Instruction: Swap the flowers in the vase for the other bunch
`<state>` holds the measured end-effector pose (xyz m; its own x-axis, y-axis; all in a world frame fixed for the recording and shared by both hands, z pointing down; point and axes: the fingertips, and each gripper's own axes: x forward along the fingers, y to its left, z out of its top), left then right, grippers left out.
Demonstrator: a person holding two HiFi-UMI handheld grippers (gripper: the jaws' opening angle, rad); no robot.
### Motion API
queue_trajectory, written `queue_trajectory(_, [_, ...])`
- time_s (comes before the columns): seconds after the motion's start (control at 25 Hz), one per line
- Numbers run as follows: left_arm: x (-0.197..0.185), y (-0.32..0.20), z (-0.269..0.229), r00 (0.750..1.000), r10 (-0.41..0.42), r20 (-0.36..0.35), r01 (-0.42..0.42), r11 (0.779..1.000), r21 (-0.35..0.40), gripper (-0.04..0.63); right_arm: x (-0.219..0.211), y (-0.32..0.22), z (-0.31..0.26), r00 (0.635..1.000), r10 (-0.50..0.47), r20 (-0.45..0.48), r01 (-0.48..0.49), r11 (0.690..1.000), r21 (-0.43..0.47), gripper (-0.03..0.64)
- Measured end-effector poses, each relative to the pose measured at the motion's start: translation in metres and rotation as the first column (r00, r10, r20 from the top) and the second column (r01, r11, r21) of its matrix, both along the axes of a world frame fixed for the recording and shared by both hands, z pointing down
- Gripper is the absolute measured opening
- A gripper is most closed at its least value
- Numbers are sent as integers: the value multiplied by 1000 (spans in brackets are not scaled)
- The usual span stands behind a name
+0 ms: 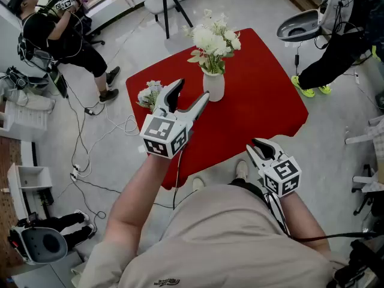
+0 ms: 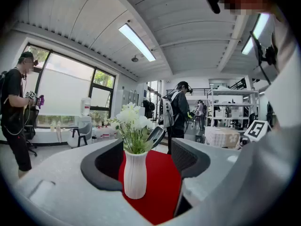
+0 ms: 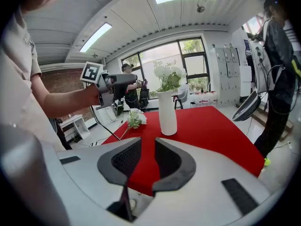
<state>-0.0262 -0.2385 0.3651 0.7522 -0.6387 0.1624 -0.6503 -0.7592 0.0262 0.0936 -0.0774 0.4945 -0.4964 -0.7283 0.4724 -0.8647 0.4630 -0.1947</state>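
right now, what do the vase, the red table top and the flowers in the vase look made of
Vase: white ceramic or matte plastic, by its smooth, even surface with only a soft sheen; the look doesn't settle which.
Red table top: likely cloth or a felt-like cover, flat and matte with no glare.
Flowers: white blooms with green leaves, possibly artificial; real or fake can't be told from here.

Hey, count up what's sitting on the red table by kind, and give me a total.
White vase: 1
Flower bunches: 2, the bunch in the vase and the loose bunch lying on the red table
Total: 3
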Motion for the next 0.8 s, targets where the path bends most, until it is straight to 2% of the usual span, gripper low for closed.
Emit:
queue_trajectory(0.16, [-18, 34, 1, 999, 34, -41, -37, 998, -51, 312, -11, 10, -7, 1000, 29, -11, -29, 1000, 9, 91])
queue_trajectory(0.24, [-29, 51, 3, 997, 52, -62, -56, 996, -73, 289, -20, 12, -9, 999, 38, -14, -38, 999, 17, 84])
queue_trajectory(0.44, [-62, 93, 14, 996, 73, -43, -77, 992, -101, 105, -47, 18, -15, 998, 55, -19, -54, 998, 41, 61])
queue_trajectory(0.56, [-83, 111, 21, 996, 91, -26, -93, 988, -122, 30, -64, 24, -17, 998, 62, -22, -61, 997, 47, 55])
queue_trajectory(0.8, [-119, 149, 40, 991, 134, -28, -137, 969, -203, 8, -103, 38, -19, 997, 68, -25, -67, 996, 51, 46])
